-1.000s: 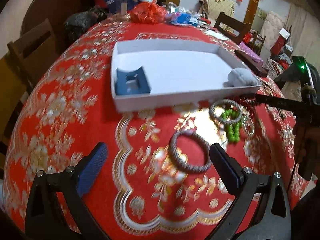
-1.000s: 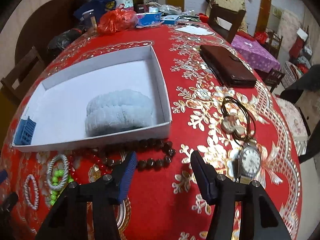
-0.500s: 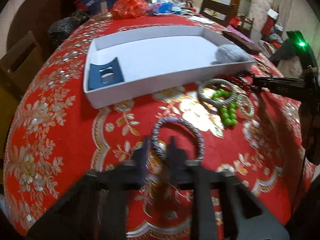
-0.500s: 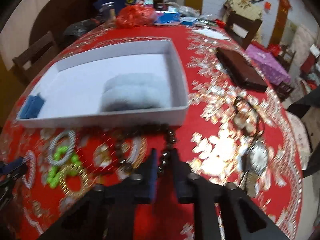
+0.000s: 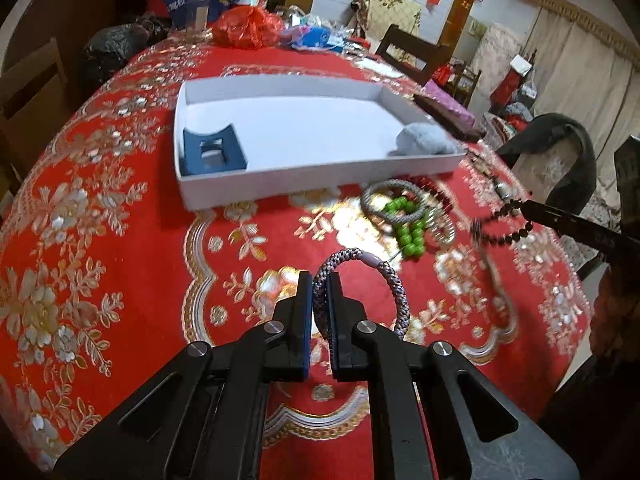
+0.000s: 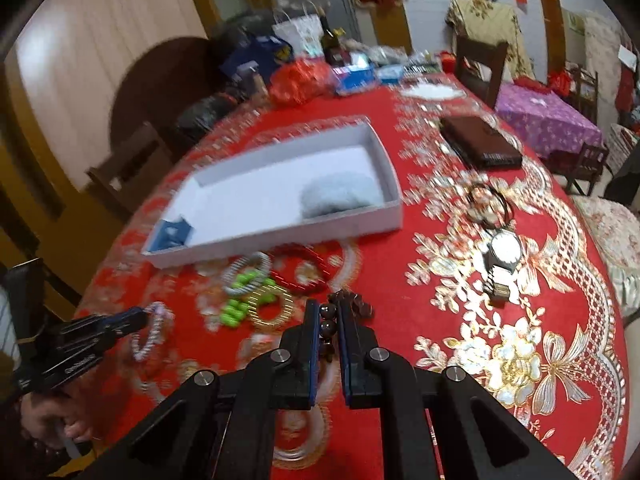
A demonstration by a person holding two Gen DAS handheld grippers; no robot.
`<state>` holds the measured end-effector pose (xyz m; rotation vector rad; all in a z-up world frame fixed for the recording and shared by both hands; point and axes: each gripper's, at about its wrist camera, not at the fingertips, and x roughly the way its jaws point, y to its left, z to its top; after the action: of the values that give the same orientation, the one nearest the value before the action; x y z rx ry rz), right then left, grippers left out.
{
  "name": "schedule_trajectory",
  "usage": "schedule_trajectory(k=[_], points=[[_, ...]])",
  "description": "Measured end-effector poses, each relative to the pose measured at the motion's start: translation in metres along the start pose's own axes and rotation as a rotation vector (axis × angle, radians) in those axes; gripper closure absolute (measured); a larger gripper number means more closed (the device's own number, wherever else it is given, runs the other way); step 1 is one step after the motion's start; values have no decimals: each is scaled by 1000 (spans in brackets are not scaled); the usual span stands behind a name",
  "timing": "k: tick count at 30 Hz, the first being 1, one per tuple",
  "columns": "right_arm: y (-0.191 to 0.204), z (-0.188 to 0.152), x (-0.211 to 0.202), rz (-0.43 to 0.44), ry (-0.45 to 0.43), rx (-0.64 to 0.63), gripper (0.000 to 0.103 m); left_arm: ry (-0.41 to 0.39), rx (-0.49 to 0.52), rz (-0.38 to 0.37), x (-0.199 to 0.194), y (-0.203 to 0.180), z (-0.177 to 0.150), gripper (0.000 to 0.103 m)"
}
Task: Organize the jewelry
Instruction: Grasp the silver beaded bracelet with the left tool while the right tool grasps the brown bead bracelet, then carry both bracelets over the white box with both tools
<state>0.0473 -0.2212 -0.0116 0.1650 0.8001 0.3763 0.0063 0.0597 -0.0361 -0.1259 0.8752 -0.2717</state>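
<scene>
My left gripper [image 5: 319, 280] is shut on a grey-purple braided bracelet [image 5: 386, 274], held just above the red cloth. My right gripper [image 6: 329, 312] is shut on a string of dark wooden beads [image 6: 356, 305], which hangs from its tips. In the left wrist view the right gripper [image 5: 530, 209] comes in from the right with the bead string [image 5: 504, 236] dangling blurred. The right wrist view shows the left gripper [image 6: 141, 317] with its bracelet [image 6: 155, 332] at the lower left. Beyond both stands a white box [image 5: 320, 180] [image 6: 280, 236].
Inside the box are a blue holder [image 5: 212, 152] and a grey fluffy cushion [image 5: 424, 140]. In front of it lie a green bead bracelet [image 6: 240, 292], a grey ring [image 6: 246, 272], a red bracelet [image 6: 304, 268] and a gold bangle [image 6: 272, 308]. A watch [image 6: 504, 256] and dark wallet [image 6: 480, 140] lie right.
Both grippers went from open to shut, the left on the braided bracelet, the right on the dark beads. The right one then drew back and up, lifting the beads off the cloth.
</scene>
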Motion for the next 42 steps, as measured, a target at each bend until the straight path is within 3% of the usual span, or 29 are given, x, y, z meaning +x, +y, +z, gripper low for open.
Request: schedule_trajectory(k=[7, 16, 27, 33, 42], points=[[11, 3, -8, 20, -34, -13, 95, -41, 29, -15, -12, -10, 16, 98], [26, -1, 3, -156, 3, -30, 95, -39, 20, -18, -11, -15, 13, 98], [59, -13, -34, -303, 9, -107, 95, -63, 34, -76, -31, -22, 6, 98], [66, -14, -29, -285, 11, -108, 95, -84, 49, -75, -37, -25, 11, 98], [68, 14, -11, -214, 7, -136, 95, -112, 46, -21, -42, -22, 33, 98]])
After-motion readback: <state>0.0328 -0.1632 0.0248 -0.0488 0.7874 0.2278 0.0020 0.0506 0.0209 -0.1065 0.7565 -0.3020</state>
